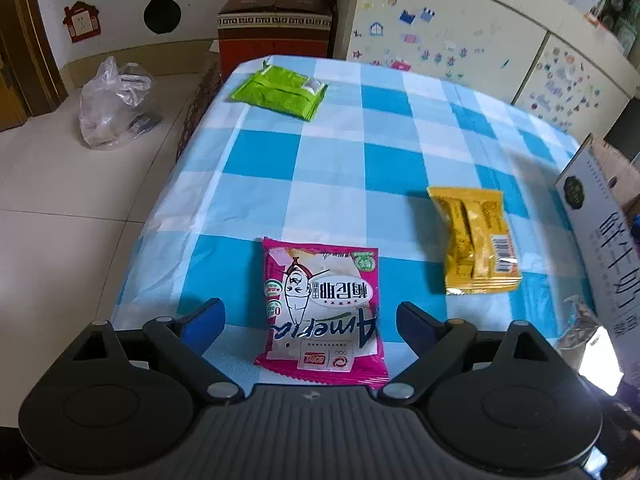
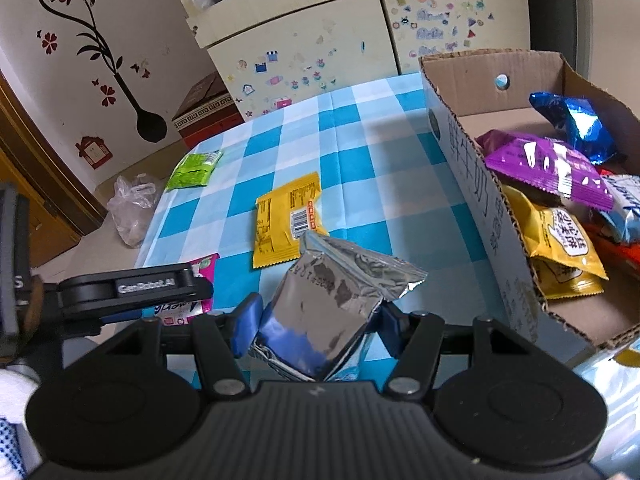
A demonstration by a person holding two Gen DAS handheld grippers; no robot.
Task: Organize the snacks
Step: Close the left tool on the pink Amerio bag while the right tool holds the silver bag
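Observation:
My left gripper point(image 1: 310, 320) is open, its fingers on either side of a pink snack packet point(image 1: 320, 308) that lies flat on the blue checked tablecloth point(image 1: 340, 152). A yellow packet point(image 1: 476, 240) lies to its right and a green packet point(image 1: 280, 90) at the far left corner. My right gripper point(image 2: 316, 320) is shut on a silver foil packet point(image 2: 332, 304), held above the table left of a cardboard box point(image 2: 480, 208). The box holds several snack bags, among them purple point(image 2: 548, 168), blue point(image 2: 576, 124) and yellow point(image 2: 560, 248). The yellow packet point(image 2: 286, 220), green packet point(image 2: 194, 170) and pink packet point(image 2: 200, 276) also show in the right wrist view.
The left gripper's body point(image 2: 132, 286) crosses the left of the right wrist view. The box wall point(image 1: 600, 240) stands at the table's right. A clear plastic bag point(image 1: 112, 104) lies on the floor left of the table. A brown carton point(image 1: 276, 20) and a stickered cabinet point(image 1: 460, 40) stand behind.

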